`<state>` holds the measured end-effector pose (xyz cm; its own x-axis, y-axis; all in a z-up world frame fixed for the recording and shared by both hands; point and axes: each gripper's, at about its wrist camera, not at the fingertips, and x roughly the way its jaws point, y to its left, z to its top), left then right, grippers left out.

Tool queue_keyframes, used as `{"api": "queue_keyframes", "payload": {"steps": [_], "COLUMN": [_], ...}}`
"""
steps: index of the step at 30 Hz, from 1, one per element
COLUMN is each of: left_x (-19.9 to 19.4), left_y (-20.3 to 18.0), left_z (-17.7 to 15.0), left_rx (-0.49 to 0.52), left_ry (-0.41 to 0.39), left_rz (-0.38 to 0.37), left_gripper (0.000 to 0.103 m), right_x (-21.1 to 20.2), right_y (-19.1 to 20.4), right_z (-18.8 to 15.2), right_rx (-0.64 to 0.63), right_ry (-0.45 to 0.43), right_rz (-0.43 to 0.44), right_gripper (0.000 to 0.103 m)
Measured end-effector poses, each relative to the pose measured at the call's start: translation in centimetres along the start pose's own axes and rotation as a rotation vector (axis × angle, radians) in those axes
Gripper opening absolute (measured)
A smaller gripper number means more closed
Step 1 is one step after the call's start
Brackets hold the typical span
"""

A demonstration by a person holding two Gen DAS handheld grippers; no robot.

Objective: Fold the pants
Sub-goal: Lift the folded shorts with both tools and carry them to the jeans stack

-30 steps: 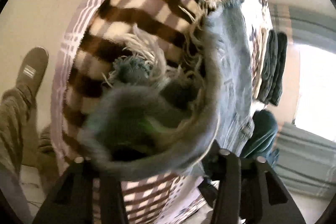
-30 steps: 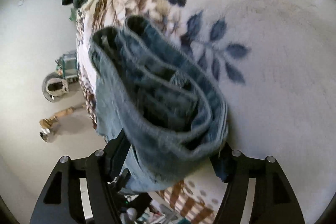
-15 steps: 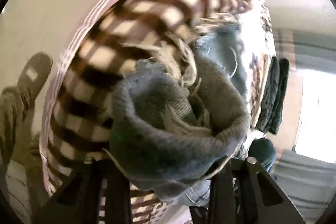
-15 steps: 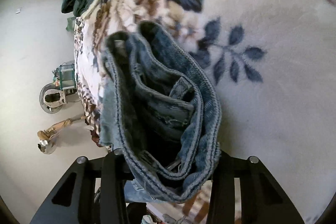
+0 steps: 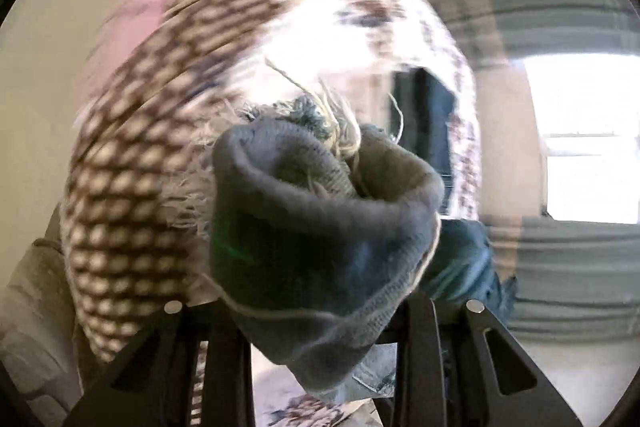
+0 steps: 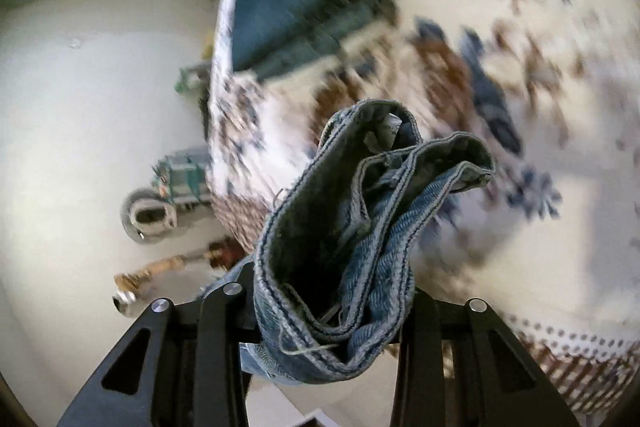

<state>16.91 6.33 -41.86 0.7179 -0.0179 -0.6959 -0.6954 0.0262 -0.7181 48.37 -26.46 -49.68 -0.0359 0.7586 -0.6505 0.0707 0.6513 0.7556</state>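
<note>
The bed (image 6: pixel 540 227), spread with a flowered cover and, toward one side, a brown-and-cream checked blanket (image 5: pixel 132 187), fills most of both views, and it now streaks with blur where a second ago its leaf pattern was sharp. So both hands are swinging fast. A folded stack of dark clothes (image 6: pixel 304 11) lies near the bed's far edge; it sat small at the rim of the right view before and now stands much larger and more central, so the swing seems to run toward that end.

The pants (image 6: pixel 360 247), blue denim, are off the bed and carried between the two hands. The right tongs (image 6: pixel 332 307) pinch a bunched, doubled thickness of seamed denim, which has turned more upright in the grip than it was a second ago. The left tongs (image 5: pixel 320 307) are pressed onto a rolled, frayed end of the pants, its loose threads (image 5: pixel 340 119) trailing; that roll looks tighter than before.

Judging by this, the garment is being lifted and carried over for a fold or a lay-down, not yet flattened. Both grips hold bundles and not clean edges, so the cloth will likely need spreading once it lands.
</note>
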Motion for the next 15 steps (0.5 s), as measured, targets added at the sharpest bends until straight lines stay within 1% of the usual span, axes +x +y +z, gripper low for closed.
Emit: {"api": "queue_keyframes", "payload": {"steps": [2,3,4,7,8,9,11,12,14,15], "left_x": [0.7,1.2,2.0,5.1,6.8,8.1,11.4,13.4,17.0,19.1], "left_y": [-4.2,-6.3,-8.6,-15.5,-18.4,-20.4,-24.9,-27.1,-30.8,-32.2], "left_z": [2.4,3.7,5.1,9.4,11.2,12.6,15.5,16.9,19.3,20.4], "left_rx": [0.057,0.083,0.107,0.187,0.22,0.237,0.28,0.302,0.35,0.376], "left_ry": [0.01,0.015,0.022,0.049,0.065,0.079,0.115,0.136,0.165,0.18], "left_rz": [-0.039,-0.059,-0.085,-0.16,-0.187,-0.212,-0.259,-0.287,-0.318,-0.329], "left_gripper": [0.026,0.026,0.026,0.026,0.026,0.026,0.026,0.026,0.026,0.026], "right_x": [-0.3,-0.6,-0.8,-1.3,-1.3,-1.3,-1.2,-0.7,0.7,2.0], "right_y": [3.0,4.9,6.1,10.7,11.9,13.5,15.4,16.3,16.8,16.5], "right_z": [2.4,4.1,5.2,10.2,11.8,14.0,17.2,19.3,22.3,24.1], "right_rx": [0.012,0.02,0.022,0.039,0.042,0.053,0.068,0.081,0.106,0.126], "right_ry": [-0.049,-0.095,-0.122,-0.258,-0.299,-0.359,-0.428,-0.477,-0.518,-0.543], "right_rz": [0.027,0.044,0.057,0.098,0.105,0.12,0.138,0.156,0.162,0.167], "right_gripper": [0.038,0.038,0.038,0.038,0.038,0.038,0.038,0.038,0.038,0.038]}}
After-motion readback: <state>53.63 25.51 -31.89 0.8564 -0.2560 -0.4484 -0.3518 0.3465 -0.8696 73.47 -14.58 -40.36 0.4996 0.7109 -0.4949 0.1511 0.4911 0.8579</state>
